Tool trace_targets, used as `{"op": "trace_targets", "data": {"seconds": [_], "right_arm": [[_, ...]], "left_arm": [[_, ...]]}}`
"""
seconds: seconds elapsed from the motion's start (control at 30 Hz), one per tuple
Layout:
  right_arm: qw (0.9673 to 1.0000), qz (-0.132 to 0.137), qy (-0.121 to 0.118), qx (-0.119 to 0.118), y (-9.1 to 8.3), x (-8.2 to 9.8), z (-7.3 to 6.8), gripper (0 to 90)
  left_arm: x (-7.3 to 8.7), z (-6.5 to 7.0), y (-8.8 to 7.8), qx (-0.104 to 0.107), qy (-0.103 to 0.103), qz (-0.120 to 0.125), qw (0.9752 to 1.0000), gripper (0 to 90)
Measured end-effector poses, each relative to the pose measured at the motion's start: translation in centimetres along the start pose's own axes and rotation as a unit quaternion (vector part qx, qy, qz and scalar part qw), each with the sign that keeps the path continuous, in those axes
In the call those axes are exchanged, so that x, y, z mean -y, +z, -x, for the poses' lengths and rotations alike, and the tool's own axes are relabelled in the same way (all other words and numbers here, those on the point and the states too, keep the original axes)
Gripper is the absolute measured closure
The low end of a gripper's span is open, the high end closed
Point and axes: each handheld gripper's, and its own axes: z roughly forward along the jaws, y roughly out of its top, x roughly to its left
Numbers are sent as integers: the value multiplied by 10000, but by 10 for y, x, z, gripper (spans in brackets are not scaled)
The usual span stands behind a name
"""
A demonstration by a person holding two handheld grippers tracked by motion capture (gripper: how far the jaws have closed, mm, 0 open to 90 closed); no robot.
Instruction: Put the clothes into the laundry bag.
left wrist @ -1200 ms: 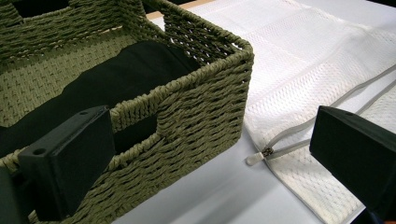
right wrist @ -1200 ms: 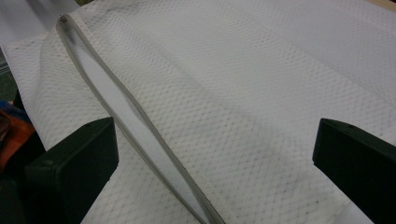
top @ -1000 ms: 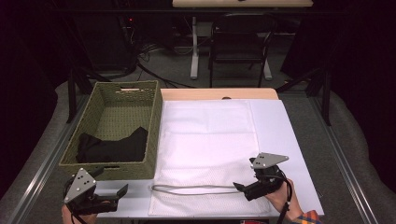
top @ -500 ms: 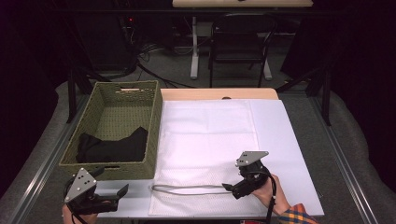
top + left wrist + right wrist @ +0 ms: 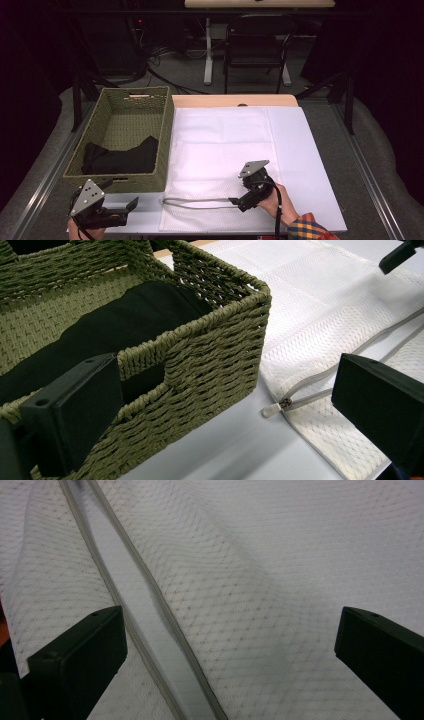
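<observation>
A white mesh laundry bag (image 5: 220, 145) lies flat on the table, its grey zipper (image 5: 195, 202) standing apart along the near edge. My right gripper (image 5: 239, 204) hovers open at the right end of that zipper; in the right gripper view the open jaws (image 5: 227, 650) straddle the mesh and the zipper gap (image 5: 145, 605). My left gripper (image 5: 122, 192) rests open at the near corner of the green woven basket (image 5: 120, 107). Its view (image 5: 225, 405) looks past the basket wall (image 5: 210, 350) to the zipper pull (image 5: 280, 405). A black garment (image 5: 120, 159) lies inside the basket.
The white table top (image 5: 310, 165) extends right of the bag. A wooden board (image 5: 235, 100) runs along the far edge. A chair (image 5: 255, 50) and table legs stand on the floor beyond. Metal rails (image 5: 35, 190) flank the table.
My right gripper has moved left along the bag's near edge to the zipper's end. The left gripper, basket and garment have stayed still.
</observation>
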Motion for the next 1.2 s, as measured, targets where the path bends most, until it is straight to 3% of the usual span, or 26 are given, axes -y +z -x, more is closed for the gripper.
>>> {"op": "trace_targets", "data": {"seconds": [0.4, 0.57, 1.2], "right_arm": [[9994, -303, -135, -128, 26, -7, -5, 9], [9990, -406, -169, -125, 33, -8, -7, 57], [9977, -613, -255, -104, 43, -7, -8, 192]], "left_arm": [[0, -1, 0, 7, -1, 0, 10000, 0], [0, -1, 1, 20, 3, -27, 10000, 0], [0, -1, 1, 37, 0, -66, 10000, 0]]}}
